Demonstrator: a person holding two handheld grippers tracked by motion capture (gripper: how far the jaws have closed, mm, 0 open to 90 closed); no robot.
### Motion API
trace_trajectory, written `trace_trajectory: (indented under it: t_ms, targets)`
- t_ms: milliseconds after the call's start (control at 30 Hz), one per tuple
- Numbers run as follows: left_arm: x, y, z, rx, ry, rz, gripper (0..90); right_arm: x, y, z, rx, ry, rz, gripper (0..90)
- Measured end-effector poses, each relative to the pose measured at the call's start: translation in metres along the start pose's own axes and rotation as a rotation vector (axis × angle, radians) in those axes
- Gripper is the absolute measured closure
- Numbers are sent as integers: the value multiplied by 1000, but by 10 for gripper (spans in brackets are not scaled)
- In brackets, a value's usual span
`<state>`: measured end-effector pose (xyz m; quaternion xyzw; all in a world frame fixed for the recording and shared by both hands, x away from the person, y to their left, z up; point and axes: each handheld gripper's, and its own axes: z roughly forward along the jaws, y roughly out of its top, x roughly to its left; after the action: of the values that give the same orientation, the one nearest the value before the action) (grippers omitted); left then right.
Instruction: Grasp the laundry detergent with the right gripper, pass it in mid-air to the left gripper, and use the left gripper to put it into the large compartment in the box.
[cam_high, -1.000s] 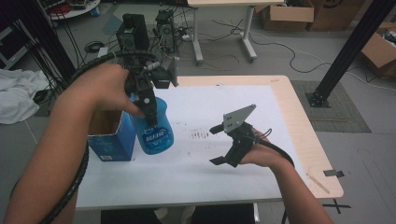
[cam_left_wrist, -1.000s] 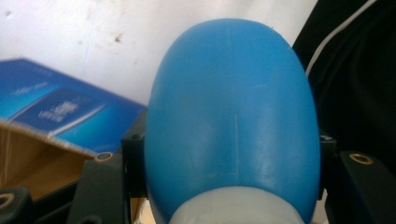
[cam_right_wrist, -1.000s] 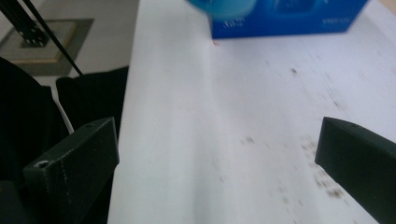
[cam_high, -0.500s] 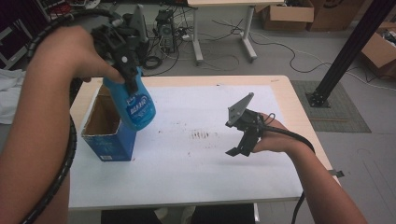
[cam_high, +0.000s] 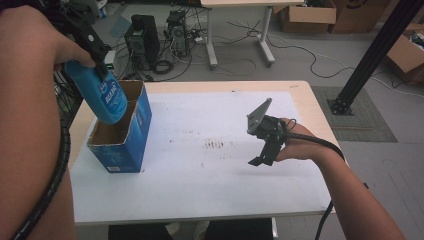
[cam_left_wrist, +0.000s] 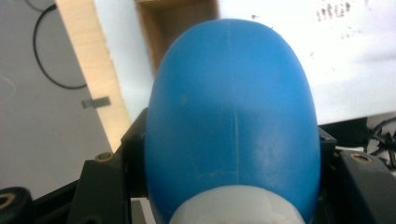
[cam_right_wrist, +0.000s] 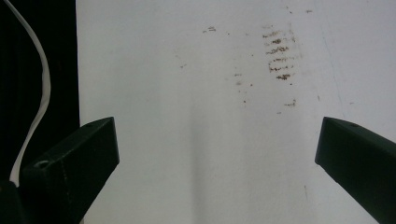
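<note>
The blue bottle (cam_high: 100, 95) is up in the air, pinched by the left hand-held gripper (cam_high: 97, 50) near its neck, hanging over the far left part of the bench (cam_high: 200, 200). Its long axis is tilted: rounded base low and toward the near side, neck high and away, the base hovering just above the open top of the blue cardboard box (cam_high: 122, 137). That box sits at the left edge of the white bench top, its opening facing up, brown inside.

Plenty of open room across the middle: bare white surface with a patch of small brown marks (cam_high: 216, 145) between the box and the right hand-held gripper (cam_high: 262, 150). That one is well apart from the bottle, held above the right half of the bench, pointing down and left.

The left gripper view looks straight down the bottle's (cam_left_wrist: 231, 121) body, white collar (cam_left_wrist: 233, 210) at the bottom, black jaws clamped on either side, with the box mouth (cam_left_wrist: 177, 23) beyond its tip. The right gripper view shows its jaws spread wide, nothing between them, the brown marks (cam_right_wrist: 279, 51) ahead and the bench's edge at left.
</note>
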<state>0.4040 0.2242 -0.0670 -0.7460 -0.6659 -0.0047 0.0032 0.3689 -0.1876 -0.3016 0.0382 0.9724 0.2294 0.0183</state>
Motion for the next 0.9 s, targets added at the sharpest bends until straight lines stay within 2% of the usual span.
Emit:
trace_trajectory:
  t_ms: [100, 233, 433, 467, 600, 833, 900]
  targets:
    - [3, 2, 7, 3, 12, -20, 392, 0, 0, -1, 8, -2, 0, 0]
    - [6, 5, 23, 8, 16, -25, 392, 1, 1, -2, 12, -6, -3, 0]
    - [11, 12, 60, 28, -4, -24, 392, 0, -2, -2, 17, -5, 1, 0]
    - [11, 13, 66, 23, 1, -12, 392, 0, -2, -1, 14, -5, 4, 0]
    - [14, 16, 92, 37, 8, -30, 392, 1, -3, 0, 18, -2, 6, 0]
    - [19, 17, 136, 57, 1, -21, 392, 1, -5, 0, 17, -2, 10, 0]
    - [20, 18, 148, 58, -2, -32, 392, 1, -4, -1, 13, -2, 10, 0]
